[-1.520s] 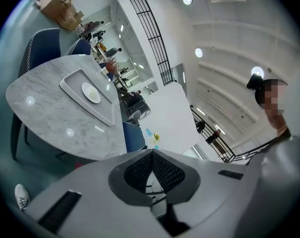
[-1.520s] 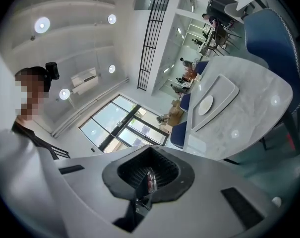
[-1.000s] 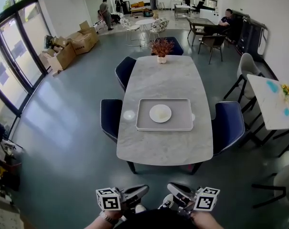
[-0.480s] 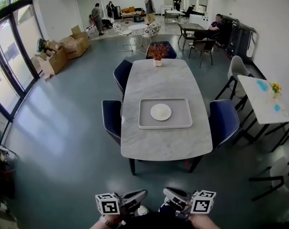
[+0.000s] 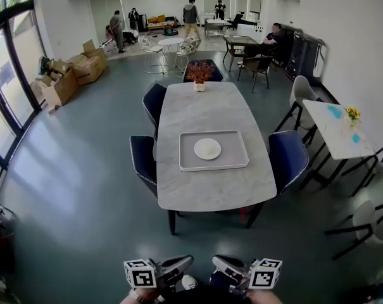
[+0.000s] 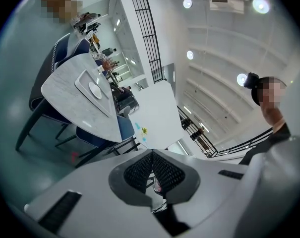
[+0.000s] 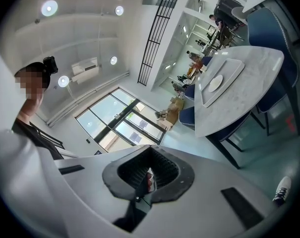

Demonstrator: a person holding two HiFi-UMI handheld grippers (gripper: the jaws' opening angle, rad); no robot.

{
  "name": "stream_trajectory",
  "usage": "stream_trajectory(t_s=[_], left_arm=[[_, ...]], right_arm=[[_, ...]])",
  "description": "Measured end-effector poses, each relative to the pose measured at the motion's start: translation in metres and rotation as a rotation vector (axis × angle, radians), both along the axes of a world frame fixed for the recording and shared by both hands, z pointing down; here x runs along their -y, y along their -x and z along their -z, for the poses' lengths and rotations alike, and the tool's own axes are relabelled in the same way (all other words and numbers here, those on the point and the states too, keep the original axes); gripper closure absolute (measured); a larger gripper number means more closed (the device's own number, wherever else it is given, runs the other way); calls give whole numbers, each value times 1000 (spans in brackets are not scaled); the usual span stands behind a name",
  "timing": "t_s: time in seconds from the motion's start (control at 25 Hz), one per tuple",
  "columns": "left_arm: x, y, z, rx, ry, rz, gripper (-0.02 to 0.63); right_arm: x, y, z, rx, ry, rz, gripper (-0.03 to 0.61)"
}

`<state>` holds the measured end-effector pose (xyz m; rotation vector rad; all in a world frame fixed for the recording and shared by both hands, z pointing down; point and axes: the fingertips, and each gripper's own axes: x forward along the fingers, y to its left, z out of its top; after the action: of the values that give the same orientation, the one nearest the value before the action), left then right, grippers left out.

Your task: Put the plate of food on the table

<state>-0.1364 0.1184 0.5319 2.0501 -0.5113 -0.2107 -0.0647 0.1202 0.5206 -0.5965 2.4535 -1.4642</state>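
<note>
Marble table [image 5: 204, 106]: stood lengthwise, its long axis running straight away from the person, with a potted plant [image 5: 199, 73] at the far end.
Plate [image 5: 207, 149]: white and round, it lay on a grey tray [image 5: 234, 162] on the near half of the tabletop; any food on it was too small to make out.
Tray axis: its long side ran across the table.
Left gripper [image 5: 186, 261]: held low against the body, jaws pressed together with nothing between them.
Right gripper [image 5: 219, 262]: just beside the left one, jaws likewise together and empty.
Key relation: the plate lay well ahead of both grippers, across open floor and about midway between them, so neither looked clearly nearer.
Change: the table sat smaller and further off in the head view than a second before, while both grippers stayed low and closed.
</note>
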Motion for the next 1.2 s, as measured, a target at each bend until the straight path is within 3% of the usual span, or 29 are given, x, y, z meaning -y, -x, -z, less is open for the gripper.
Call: stream_trajectory(t_s=[0.44, 0.8, 1.2], left_arm=[[-13, 14, 1, -44, 11, 21, 606], [-23, 25, 11, -1, -29, 27, 606], [-21, 32, 15, -19, -42, 79, 606]], right_arm=[[-15, 14, -3, 22, 8, 6, 568], [-22, 27, 2, 24, 7, 34, 568], [-24, 25, 5, 6, -10, 46, 568]])
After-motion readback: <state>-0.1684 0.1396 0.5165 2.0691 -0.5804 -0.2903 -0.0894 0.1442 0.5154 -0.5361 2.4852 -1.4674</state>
